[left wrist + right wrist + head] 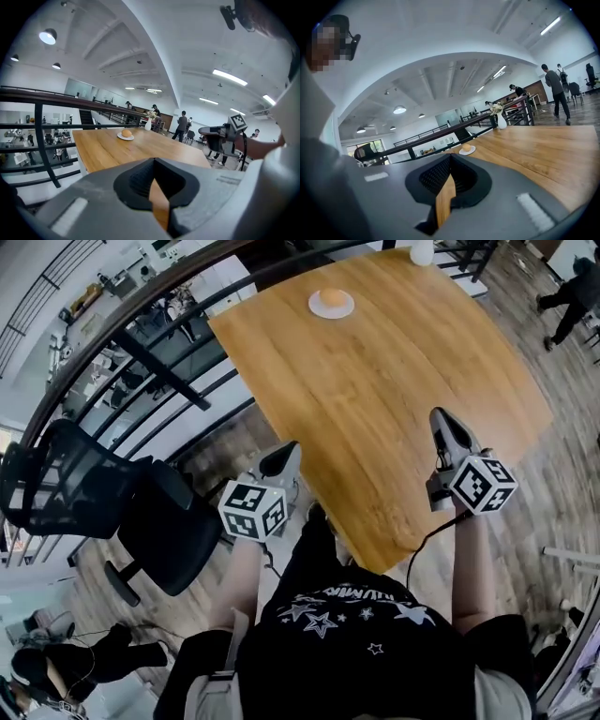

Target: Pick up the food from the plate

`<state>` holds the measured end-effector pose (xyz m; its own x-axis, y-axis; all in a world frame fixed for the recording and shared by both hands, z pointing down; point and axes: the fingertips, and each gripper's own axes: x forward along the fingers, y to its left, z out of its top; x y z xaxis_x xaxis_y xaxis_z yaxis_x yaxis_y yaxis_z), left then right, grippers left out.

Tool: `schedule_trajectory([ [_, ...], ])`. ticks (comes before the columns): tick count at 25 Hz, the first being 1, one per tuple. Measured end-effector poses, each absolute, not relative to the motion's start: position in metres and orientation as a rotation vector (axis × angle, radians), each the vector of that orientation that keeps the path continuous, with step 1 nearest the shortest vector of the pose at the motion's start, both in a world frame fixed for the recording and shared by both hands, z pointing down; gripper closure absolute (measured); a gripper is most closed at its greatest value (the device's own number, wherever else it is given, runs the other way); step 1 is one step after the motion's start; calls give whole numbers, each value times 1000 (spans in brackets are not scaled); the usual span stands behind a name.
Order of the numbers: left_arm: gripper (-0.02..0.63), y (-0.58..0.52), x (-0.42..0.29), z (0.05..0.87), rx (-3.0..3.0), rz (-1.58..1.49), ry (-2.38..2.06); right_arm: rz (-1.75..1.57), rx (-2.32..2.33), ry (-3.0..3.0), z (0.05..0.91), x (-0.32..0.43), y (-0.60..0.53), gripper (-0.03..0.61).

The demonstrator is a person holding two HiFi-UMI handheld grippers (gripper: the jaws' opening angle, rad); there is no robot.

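— At the far end of the table, what was sitting there?
— White plate with the food on it: one round orange-brown bun, centred on the plate. A white vase stood beyond it at the far edge.
— Where were the claws?
— Both were at the near end, well apart from the plate. The left claw hung just off the table's left edge, over the floor. The right claw was above the near right part of the table.
— Jaw state?
— The left claw was clenched on nothing, with only a thin slit between the jaws and table wood showing through it. The right claw was the same: clenched, nothing held.
— Aim?
— Both pointed toward the far end. The left gripper view had plate and bun ahead, left of centre, far past the jaws. The right gripper view had them small, just above the jaw tips, vase further right.
— Anything else around?
— Black office chair on the floor to the left, beside a dark railing. One person was on the floor past the table's far right corner.
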<state>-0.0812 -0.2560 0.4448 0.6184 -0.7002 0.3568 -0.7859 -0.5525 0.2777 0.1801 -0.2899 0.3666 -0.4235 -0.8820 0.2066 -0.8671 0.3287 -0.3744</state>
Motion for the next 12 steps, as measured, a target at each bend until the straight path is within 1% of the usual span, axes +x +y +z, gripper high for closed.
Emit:
schedule_trajectory([
  [6, 612, -329, -99, 454, 2443, 307, -1161, -708, -1695, 2600, 395, 149, -370, 577],
  [7, 612, -340, -101, 454, 2445, 311, -1159, -701, -1702, 2618, 398, 145, -384, 565],
  [8, 612, -350, -103, 454, 2446, 315, -1158, -692, -1704, 2638, 400, 140, -397, 539],
  [10, 612, -370, -107, 456, 2448, 321, -1150, -678, -1699, 2677, 407, 130, -425, 514],
  [12, 612, -389, -109, 460, 2448, 327, -1139, -668, -1696, 2708, 416, 121, -452, 467],
])
